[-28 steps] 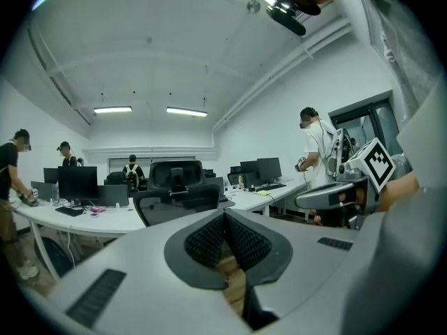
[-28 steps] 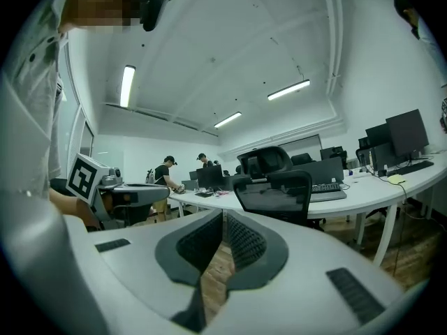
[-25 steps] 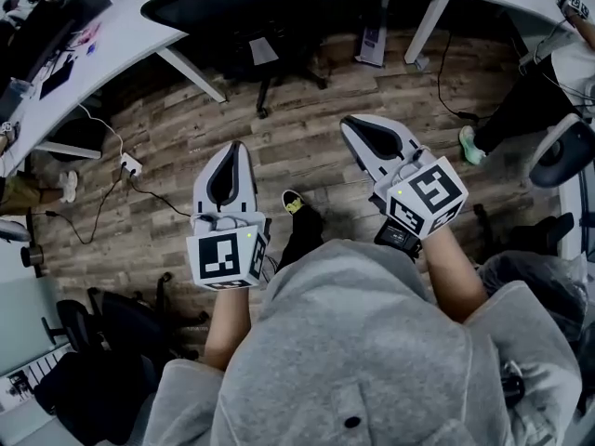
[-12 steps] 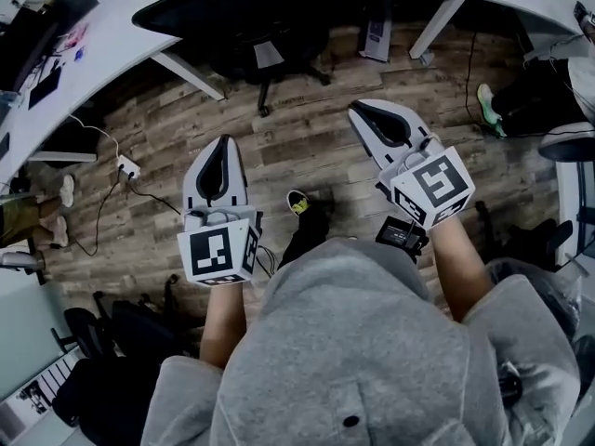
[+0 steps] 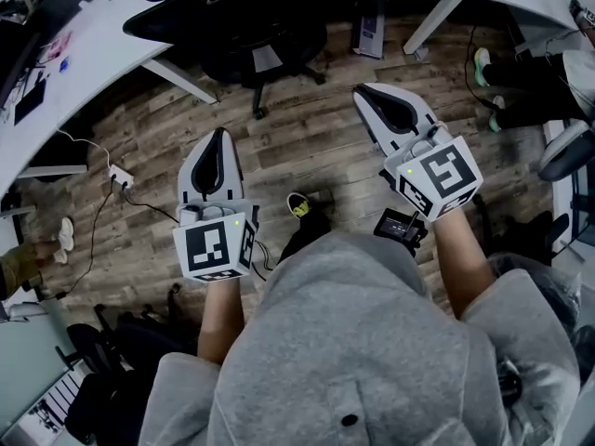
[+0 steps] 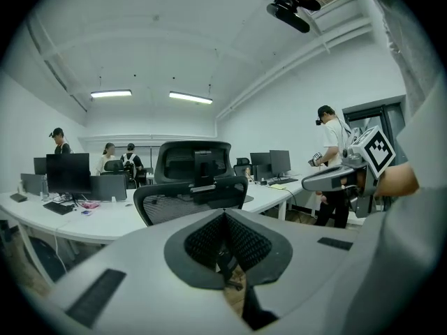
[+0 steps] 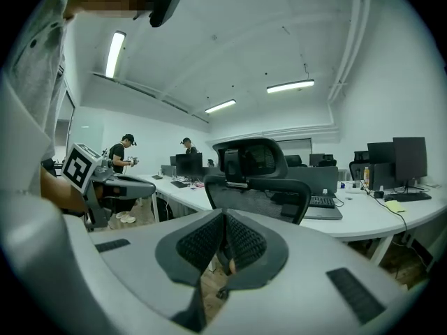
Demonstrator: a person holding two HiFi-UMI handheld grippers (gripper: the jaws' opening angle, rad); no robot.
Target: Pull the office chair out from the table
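The black mesh office chair (image 5: pixel 237 21) is tucked under the curved white table (image 5: pixel 88 59) at the top of the head view. Its backrest (image 6: pixel 192 199) and headrest (image 6: pixel 194 160) face me, a short way ahead of both grippers. My left gripper (image 5: pixel 219 137) is shut and empty, pointing at the chair from the left. My right gripper (image 5: pixel 365 93) is also shut and empty, a little closer to the chair on the right. In the right gripper view the chair back (image 7: pixel 258 195) fills the middle beyond the shut jaws. Neither gripper touches the chair.
Slanted table legs (image 5: pixel 181 77) (image 5: pixel 423 21) flank the chair, with a computer tower (image 5: pixel 370 35) under the table. A power strip and cable (image 5: pixel 119 175) lie on the wood floor at left. A seated person's legs (image 5: pixel 521 91) and another chair (image 5: pixel 567 151) are at right.
Both grippers have moved forward toward the chair, which now lies closer to their tips. Jaws stay shut.
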